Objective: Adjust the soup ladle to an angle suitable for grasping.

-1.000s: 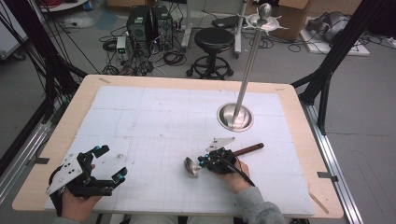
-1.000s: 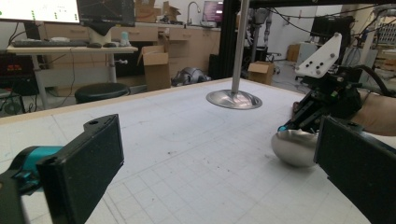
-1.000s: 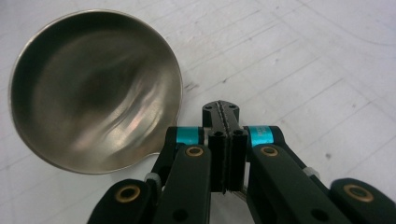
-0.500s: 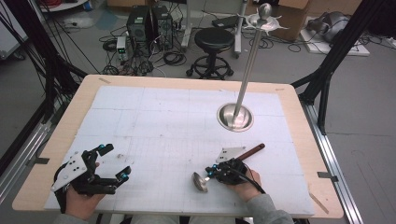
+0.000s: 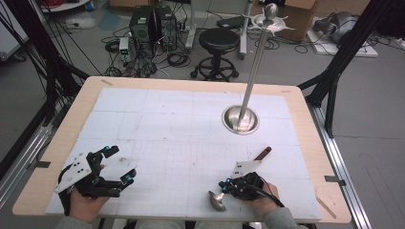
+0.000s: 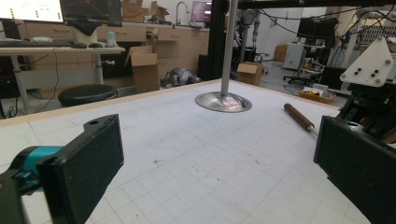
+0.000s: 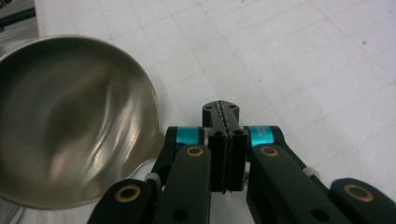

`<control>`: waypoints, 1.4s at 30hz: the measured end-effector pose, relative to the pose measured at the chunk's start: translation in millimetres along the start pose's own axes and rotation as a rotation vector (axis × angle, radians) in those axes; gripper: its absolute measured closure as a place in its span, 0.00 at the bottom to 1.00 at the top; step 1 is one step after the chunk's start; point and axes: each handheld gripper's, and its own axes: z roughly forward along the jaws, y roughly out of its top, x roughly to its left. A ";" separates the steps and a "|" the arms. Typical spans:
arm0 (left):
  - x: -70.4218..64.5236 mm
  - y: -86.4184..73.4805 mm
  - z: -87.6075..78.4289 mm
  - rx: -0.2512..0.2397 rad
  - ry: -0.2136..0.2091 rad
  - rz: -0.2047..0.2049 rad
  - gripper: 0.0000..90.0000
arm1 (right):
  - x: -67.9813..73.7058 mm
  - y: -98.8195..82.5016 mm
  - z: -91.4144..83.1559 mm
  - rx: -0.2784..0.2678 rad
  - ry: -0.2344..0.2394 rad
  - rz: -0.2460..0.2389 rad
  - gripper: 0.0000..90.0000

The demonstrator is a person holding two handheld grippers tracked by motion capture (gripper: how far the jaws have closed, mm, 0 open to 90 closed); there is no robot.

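A ladle lies on the white mat near the front edge, its steel bowl (image 5: 217, 201) to the left and its brown handle (image 5: 262, 153) angled back right. My right gripper (image 5: 224, 184) sits over the thin stem between them, jaws pressed together on it. In the right gripper view the bowl (image 7: 65, 121) bulks large just left of the shut gripper (image 7: 223, 112). My left gripper (image 5: 120, 163) rests at the front left, open and empty. In the left gripper view that gripper (image 6: 219, 172) shows bare mat between its pads, with the ladle handle (image 6: 299, 116) beyond.
A tall steel pole stands on a round base (image 5: 240, 119) at the mat's right rear, with hooks at its top (image 5: 270, 14). The base (image 6: 223, 101) also shows ahead of the left gripper. The wooden table edge (image 5: 43, 191) borders the mat.
My right gripper has pulled back toward the front edge, and the ladle bowl swung with it to the front right. My left gripper drifted slightly nearer the front edge.
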 end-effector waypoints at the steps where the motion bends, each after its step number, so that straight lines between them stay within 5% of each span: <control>1: 0.1 -0.1 0.4 0.000 -0.001 -0.001 0.02 | 0.6 -1.5 -1.4 0.002 0.000 -0.006 1.00; 6: -0.6 0.2 2.1 0.000 -0.008 0.001 0.02 | 7.4 -4.1 -9.6 0.052 -0.041 -0.078 1.00; 37: -1.8 -0.5 5.1 0.008 -0.019 -0.003 0.02 | 4.9 -29.3 -35.5 0.059 -0.015 -0.028 1.00; 42: -3.3 0.2 5.4 0.005 -0.021 0.010 0.02 | -2.6 -28.3 -40.4 -0.005 0.017 0.015 1.00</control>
